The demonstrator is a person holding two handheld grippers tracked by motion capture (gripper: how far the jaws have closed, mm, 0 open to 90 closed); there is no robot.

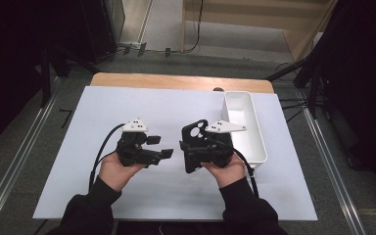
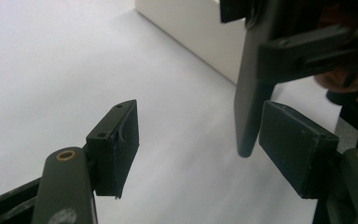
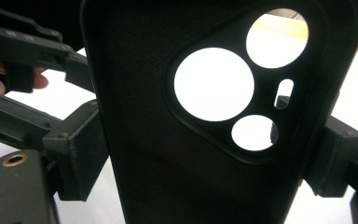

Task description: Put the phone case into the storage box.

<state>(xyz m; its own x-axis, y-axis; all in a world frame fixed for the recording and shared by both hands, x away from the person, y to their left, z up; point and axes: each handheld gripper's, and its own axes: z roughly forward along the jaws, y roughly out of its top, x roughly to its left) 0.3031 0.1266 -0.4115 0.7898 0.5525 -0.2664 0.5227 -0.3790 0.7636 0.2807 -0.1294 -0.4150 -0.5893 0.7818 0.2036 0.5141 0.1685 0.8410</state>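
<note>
A black phone case (image 1: 194, 131) with round camera cut-outs stands upright above the white sheet, and my right gripper (image 1: 199, 152) is shut on it. In the right gripper view the case (image 3: 168, 163) is clamped by its two long sides between the pads (image 3: 77, 156). My left gripper (image 1: 160, 147) is open just left of the case, jaws pointing at it. In the left gripper view the case's lower edge (image 2: 251, 107) hangs close to the right pad (image 2: 298, 149), apart from it, and the left gripper (image 2: 200, 149) holds nothing.
A white sheet (image 1: 127, 103) covers the wooden table. A long white bin (image 1: 252, 139) lies along the sheet's right side, close behind the right hand. Its wall (image 2: 191, 32) shows beyond the case. Free room lies on the left and near parts of the sheet.
</note>
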